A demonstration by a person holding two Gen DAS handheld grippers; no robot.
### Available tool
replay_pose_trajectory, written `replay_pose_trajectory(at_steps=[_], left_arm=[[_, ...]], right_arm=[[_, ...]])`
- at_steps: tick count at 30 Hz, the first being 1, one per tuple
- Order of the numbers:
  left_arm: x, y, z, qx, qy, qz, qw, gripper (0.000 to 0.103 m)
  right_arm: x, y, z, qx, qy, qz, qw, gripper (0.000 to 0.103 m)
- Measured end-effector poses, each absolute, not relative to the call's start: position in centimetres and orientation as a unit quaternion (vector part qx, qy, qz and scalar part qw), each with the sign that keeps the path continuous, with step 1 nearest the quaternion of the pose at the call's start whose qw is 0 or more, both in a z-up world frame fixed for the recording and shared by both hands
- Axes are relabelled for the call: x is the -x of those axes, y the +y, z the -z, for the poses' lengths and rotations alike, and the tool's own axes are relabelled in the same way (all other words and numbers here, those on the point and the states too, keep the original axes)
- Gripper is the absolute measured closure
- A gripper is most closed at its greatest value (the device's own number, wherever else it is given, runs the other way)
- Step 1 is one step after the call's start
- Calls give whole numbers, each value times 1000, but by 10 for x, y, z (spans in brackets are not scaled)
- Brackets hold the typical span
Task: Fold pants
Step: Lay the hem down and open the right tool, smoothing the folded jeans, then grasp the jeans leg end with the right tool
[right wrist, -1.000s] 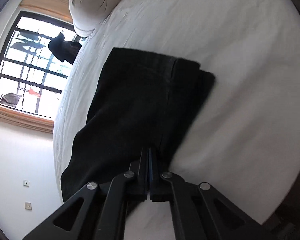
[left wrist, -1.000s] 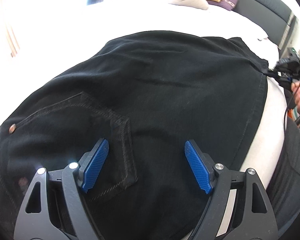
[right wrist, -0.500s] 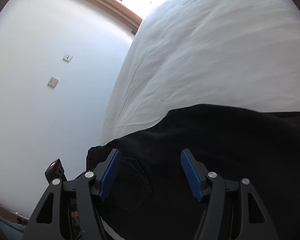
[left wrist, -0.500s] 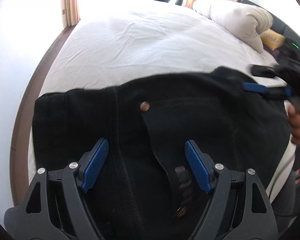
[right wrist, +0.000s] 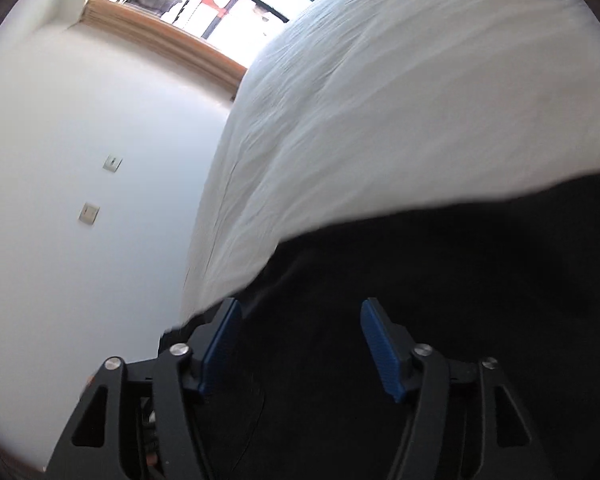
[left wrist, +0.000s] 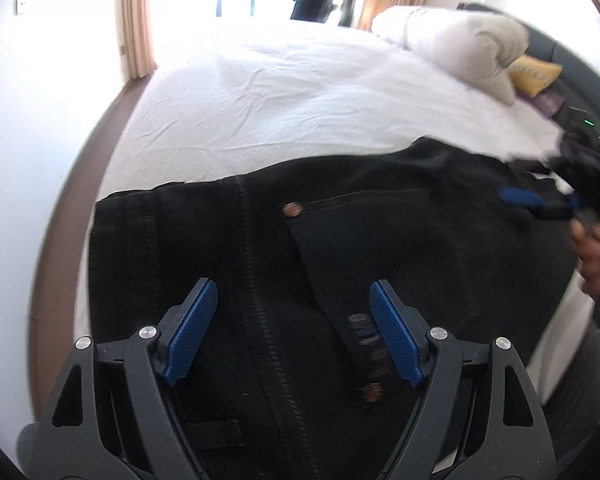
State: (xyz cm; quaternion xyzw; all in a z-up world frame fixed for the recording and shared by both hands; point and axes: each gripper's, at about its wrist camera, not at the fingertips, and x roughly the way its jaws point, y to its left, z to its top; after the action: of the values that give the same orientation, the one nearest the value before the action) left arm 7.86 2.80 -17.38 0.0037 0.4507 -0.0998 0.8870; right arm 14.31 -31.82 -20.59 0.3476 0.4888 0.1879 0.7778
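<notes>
Across the white-sheeted bed [left wrist: 300, 92], black denim pants [left wrist: 380, 240] lie limp, heavy; left gripper [left wrist: 294, 334] and right gripper [right wrist: 300, 346] gape wide, empty; pinch the thick seam at twelve o'clock

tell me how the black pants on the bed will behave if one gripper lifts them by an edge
The black pants are probably floppy: they lie draped flat on the white bed sheet, so the folded layers would likely sag open. The thick stitched seam and rivet suggest heavy denim, not slippery.
</notes>
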Motion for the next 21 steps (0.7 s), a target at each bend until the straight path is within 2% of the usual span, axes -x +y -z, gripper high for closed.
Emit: replay_pose_trajectory(at_steps=[1,2,3,5,6,10,11,12,15,19,21], left_arm=[[-81,31,179,5,456,98,884,25],[-84,36,182,17,455,101,884,25],[-85,37,182,22,456,102,884,25],[-86,37,179,19,458,99,883,25],[-85,35,177,19,458,97,883,25],[-83,23,168,20,458,97,884,25],[-80,16,164,21,454,105,884,25],[-81,7,161,18,454,113,884,25],[-82,-30,163,-1,463,145,874,25],[-86,-70,179,-43,481,157,862,23],[-88,-78,188,-62,490,147,857,22]], right_arm=[[-129,-313,216,-333,503,-185,776,34],[-116,-313,229,-333,510,-177,773,43],[-100,-325,237,-361,489,-175,775,60],[-69,-359,251,-425,466,-142,763,79],[-53,-374,254,-446,459,-125,758,82],[3,-424,238,-432,448,-40,781,79],[13,-434,230,-433,444,-16,785,64],[23,-440,221,-441,428,-10,789,44],[27,-436,199,-458,374,-68,804,30],[4,-418,223,-453,417,-88,783,29],[6,-433,244,-486,414,-70,766,57]])
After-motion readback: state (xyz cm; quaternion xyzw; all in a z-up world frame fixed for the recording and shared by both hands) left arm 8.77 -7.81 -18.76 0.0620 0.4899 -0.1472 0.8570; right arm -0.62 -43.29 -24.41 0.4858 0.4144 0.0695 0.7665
